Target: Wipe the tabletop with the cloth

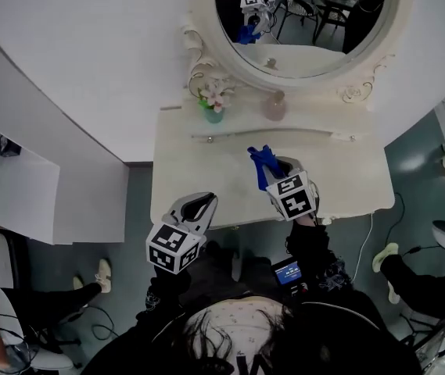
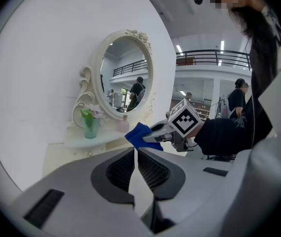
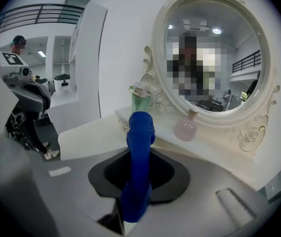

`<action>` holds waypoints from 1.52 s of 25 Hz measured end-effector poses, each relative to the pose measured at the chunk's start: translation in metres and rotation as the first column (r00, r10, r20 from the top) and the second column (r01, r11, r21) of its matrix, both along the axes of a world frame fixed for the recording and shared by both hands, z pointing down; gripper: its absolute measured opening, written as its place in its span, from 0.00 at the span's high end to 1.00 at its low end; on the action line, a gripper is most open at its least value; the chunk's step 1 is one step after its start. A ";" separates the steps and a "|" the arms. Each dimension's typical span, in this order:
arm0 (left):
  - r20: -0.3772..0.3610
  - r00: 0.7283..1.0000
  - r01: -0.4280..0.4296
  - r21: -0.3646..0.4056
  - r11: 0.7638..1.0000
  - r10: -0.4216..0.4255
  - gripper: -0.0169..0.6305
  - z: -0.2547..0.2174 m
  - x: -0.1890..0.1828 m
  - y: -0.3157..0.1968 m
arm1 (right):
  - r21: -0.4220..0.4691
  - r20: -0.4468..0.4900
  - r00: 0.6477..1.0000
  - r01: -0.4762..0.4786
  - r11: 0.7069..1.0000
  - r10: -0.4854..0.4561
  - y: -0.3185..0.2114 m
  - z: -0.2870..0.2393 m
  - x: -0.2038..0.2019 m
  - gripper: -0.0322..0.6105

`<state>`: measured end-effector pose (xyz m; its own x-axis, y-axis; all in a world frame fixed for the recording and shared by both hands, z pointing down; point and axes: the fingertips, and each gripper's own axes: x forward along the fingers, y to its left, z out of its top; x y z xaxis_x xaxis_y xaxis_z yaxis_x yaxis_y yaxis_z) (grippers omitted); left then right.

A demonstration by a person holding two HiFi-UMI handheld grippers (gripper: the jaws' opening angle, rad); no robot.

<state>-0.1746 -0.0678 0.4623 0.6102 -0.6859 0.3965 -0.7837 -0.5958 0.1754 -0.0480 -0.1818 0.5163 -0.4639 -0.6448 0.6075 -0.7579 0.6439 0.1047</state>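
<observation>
Nearest us, the left gripper [image 1: 203, 202] sits over the near edge of the tabletop [image 1: 199, 166], on the left side. Its jaws are closed to a hairline slit, and we see nothing between them.

The right gripper [image 1: 272, 167] is to its right and a little farther in, over the middle of the tabletop. Its jaws are clamped on the cloth [image 1: 260, 164].

Cloth: deep blue, bunched into a thick roll, not spread out. It runs up between the jaws and sticks out past their tips toward the far side, and its end is rounded and folded over. We cannot tell whether any of it touches the surface. In the right gripper view the roll covers the gap between the jaws and the foot of the vase beyond.

Farther back, a raised shelf [image 1: 242, 117] runs along the far edge. On its left stands a green vase [image 1: 213, 112] with pale flowers, and right of it a pink bottle [image 1: 275, 106]. Behind them hangs an oval mirror [image 1: 308, 30] in an ornate white frame. It reflects the right gripper and the cloth.
</observation>
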 end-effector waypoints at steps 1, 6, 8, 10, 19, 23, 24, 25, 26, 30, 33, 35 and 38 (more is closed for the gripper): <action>-0.003 1.000 0.006 -0.001 1.000 -0.006 0.97 0.000 -0.014 -0.003 | -0.006 0.002 1.000 0.006 1.000 -0.006 -0.002 0.002 -0.017 0.83; -0.011 0.999 0.043 -0.016 0.999 -0.043 0.97 0.008 -0.075 -0.010 | -0.041 -0.002 0.998 0.066 0.997 -0.066 -0.006 0.018 -0.099 0.83; -0.012 0.998 0.057 -0.022 0.998 -0.057 0.97 0.011 -0.095 -0.012 | -0.056 -0.005 0.995 0.097 0.994 -0.098 -0.008 0.025 -0.131 0.83; -0.016 0.997 0.074 -0.030 0.997 -0.075 0.97 0.014 -0.115 -0.013 | -0.065 -0.012 0.991 0.129 0.989 -0.130 -0.011 0.032 -0.162 0.83; -0.022 0.984 0.173 -0.058 0.983 -0.175 0.97 0.029 -0.185 -0.006 | -0.093 -0.011 0.965 0.260 0.961 -0.262 -0.013 0.068 -0.292 0.83; -0.019 0.971 0.236 -0.066 0.970 -0.238 0.97 0.030 -0.213 0.003 | -0.115 -0.075 0.942 0.318 0.941 -0.327 -0.008 0.101 -0.329 0.83; -0.019 0.967 0.252 -0.069 0.965 -0.254 0.97 0.030 -0.219 0.006 | -0.126 -0.098 0.935 0.328 0.936 -0.341 -0.006 0.111 -0.334 0.83; -0.019 0.963 0.267 -0.071 0.961 -0.269 0.97 0.031 -0.225 0.008 | -0.137 -0.125 0.928 0.335 0.932 -0.351 -0.005 0.121 -0.337 0.83; -0.018 0.959 0.280 -0.074 0.957 -0.282 0.97 0.032 -0.231 0.009 | -0.146 -0.155 0.921 0.338 0.930 -0.358 -0.005 0.131 -0.339 0.83; -0.019 0.948 0.314 -0.085 0.946 -0.317 0.97 0.036 -0.243 0.014 | -0.147 -0.247 0.898 0.338 0.930 -0.365 -0.005 0.154 -0.337 0.83; -0.023 0.948 0.315 -0.086 0.945 -0.318 0.97 0.037 -0.243 0.014 | -0.128 -0.290 0.873 0.370 0.920 -0.392 -0.006 0.157 -0.338 0.83; -0.027 0.950 0.308 -0.081 0.948 -0.311 0.97 0.036 -0.239 0.012 | -0.101 -0.325 0.856 0.391 0.915 -0.402 -0.006 0.158 -0.336 0.83; -0.036 0.956 0.289 -0.070 0.955 -0.292 0.97 0.033 -0.231 0.008 | -0.062 -0.353 0.852 0.392 0.918 -0.387 -0.005 0.158 -0.334 0.83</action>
<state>-0.4055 -0.0602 0.4955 0.4068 -0.8106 0.4213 -0.9116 -0.3299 0.2454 -0.3825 -0.1871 0.6740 -0.4358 -0.4642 0.7711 -0.3568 0.8756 0.3255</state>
